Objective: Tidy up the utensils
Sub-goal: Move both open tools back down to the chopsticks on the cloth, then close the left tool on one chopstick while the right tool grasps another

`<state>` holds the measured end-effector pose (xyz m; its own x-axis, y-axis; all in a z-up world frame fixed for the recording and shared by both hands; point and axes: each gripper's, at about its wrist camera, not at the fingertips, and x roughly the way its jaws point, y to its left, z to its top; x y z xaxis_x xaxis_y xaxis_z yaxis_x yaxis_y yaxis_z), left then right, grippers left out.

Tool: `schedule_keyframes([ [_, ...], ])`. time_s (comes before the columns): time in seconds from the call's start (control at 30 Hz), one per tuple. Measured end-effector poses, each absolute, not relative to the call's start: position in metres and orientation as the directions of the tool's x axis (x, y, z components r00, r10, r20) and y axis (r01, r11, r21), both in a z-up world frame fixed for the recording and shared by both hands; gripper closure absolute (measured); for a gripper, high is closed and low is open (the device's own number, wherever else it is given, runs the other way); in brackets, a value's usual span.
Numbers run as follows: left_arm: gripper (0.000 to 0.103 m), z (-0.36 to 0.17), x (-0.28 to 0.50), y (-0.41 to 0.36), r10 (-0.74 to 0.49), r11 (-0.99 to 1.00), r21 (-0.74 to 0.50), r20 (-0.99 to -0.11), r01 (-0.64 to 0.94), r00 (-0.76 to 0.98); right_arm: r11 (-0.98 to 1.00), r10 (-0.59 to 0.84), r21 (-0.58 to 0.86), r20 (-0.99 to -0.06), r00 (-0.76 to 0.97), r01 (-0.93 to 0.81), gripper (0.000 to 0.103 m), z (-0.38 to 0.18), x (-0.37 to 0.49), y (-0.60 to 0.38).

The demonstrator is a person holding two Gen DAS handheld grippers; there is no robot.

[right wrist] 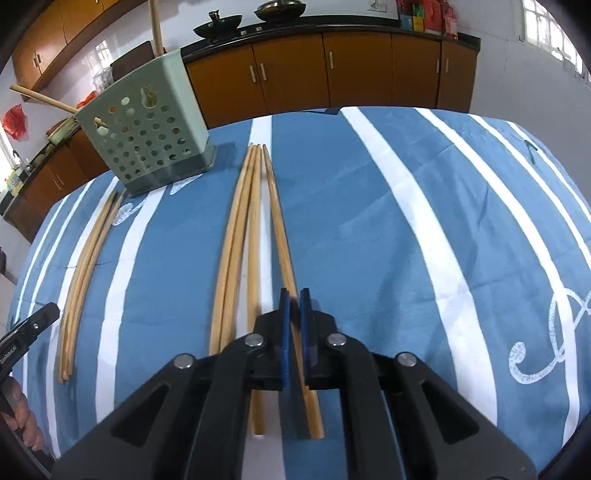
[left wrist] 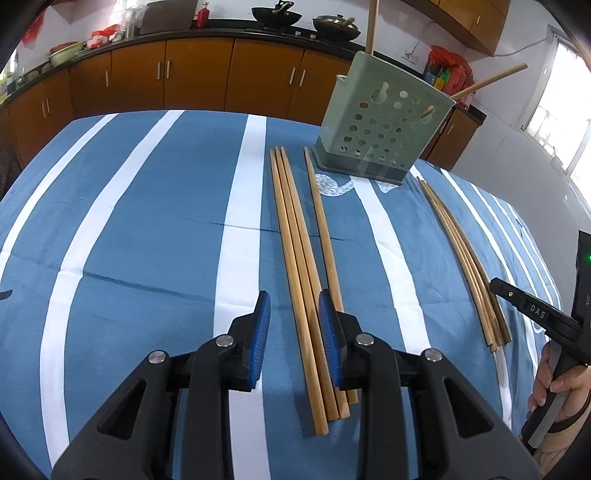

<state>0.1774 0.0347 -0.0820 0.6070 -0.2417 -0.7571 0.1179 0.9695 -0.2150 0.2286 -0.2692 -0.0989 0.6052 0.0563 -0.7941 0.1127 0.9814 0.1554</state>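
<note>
A green perforated utensil holder stands at the far side of the table, with two wooden chopsticks sticking out; it also shows in the right wrist view. Several wooden chopsticks lie in a bundle under my left gripper, which is open just above them. A second bundle lies to the right. My right gripper is nearly closed on a single chopstick of its bundle, low at the cloth. The right gripper also shows in the left wrist view.
The table carries a blue cloth with white stripes. Brown kitchen cabinets and a counter with woks run behind the table. A window is at the right.
</note>
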Motion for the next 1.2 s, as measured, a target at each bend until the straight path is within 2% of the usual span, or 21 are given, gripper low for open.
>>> schedule_keyframes([
  [0.13,0.078,-0.084,0.177,0.031,-0.248,0.968,-0.214,-0.761,0.128,0.600,0.976,0.102,0.195,-0.800,0.592,0.096,0.092,-0.102,0.227,-0.270],
  [0.3,0.082,-0.090,0.179,0.028,-0.213,0.977,-0.175,-0.783,0.122,0.585,0.986,0.070,0.147,-0.797,0.601,0.080,0.092,-0.103,0.227,-0.262],
  [0.5,0.083,-0.088,0.180,0.036,-0.215,0.976,-0.188,-0.780,0.108,0.587,0.984,0.078,0.159,-0.794,0.603,0.083,0.094,-0.103,0.227,-0.264],
  [0.73,0.083,-0.087,0.180,0.033,-0.170,0.985,-0.127,-0.784,0.113,0.597,0.988,0.064,0.136,-0.794,0.604,0.075,0.094,-0.103,0.226,-0.262],
  [0.93,0.085,-0.088,0.176,0.029,-0.210,0.978,-0.162,-0.786,0.134,0.581,0.990,0.060,0.125,-0.791,0.608,0.066,0.094,-0.103,0.224,-0.260],
  [1.1,0.085,-0.089,0.176,0.027,-0.184,0.983,-0.128,-0.787,0.135,0.589,0.991,0.061,0.121,-0.790,0.610,0.058,0.094,-0.103,0.222,-0.260],
  [1.2,0.090,-0.092,0.177,0.030,-0.152,0.988,-0.098,-0.795,0.123,0.587,0.993,0.050,0.106,-0.791,0.610,0.055,0.094,-0.103,0.221,-0.258],
])
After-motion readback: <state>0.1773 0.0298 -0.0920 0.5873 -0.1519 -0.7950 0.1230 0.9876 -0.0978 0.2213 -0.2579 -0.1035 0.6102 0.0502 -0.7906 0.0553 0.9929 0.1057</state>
